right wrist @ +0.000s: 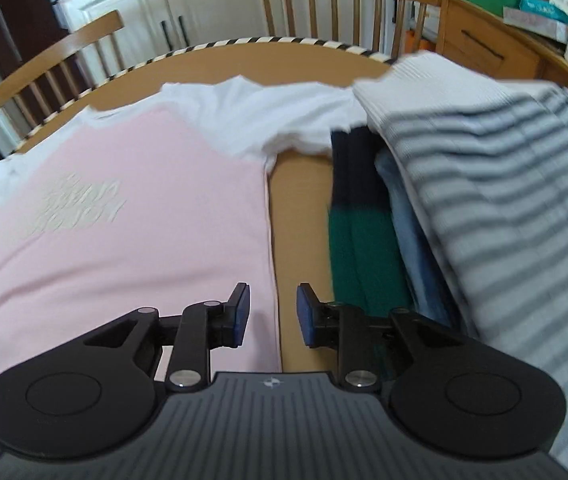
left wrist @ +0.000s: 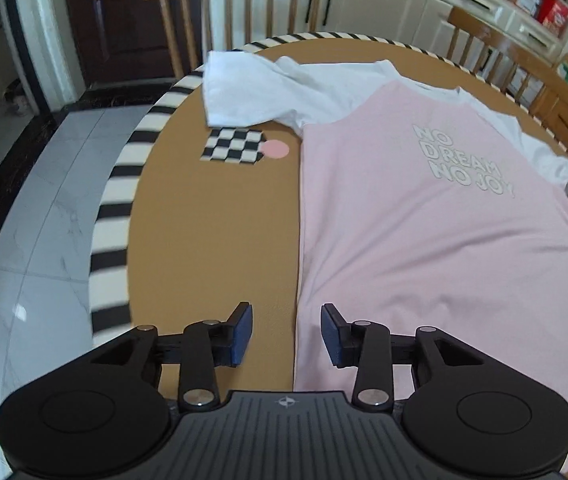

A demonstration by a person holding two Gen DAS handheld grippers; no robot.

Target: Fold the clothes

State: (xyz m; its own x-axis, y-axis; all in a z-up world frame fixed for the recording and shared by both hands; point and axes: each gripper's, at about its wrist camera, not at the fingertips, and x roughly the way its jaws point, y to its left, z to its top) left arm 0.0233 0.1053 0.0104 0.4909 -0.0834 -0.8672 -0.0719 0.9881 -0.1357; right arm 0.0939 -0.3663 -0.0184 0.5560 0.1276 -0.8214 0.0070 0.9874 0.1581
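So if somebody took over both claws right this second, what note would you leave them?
Left claw: open, empty, over the pink T-shirt's left side edge.
Right claw: open, empty, over its right side edge.
The shirt lies flat, print up, white sleeves spread, on the round table. Beside it, a pile of other clothes.
Done: shirt laid out.
Left: every fold.

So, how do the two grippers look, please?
The left gripper and the right gripper look alike: black linkage arms with silver pivot pins, blue pads on the fingers, round black side discs, and a ribbed grey body bearing a small star-like mark. No cables or sleeves show.
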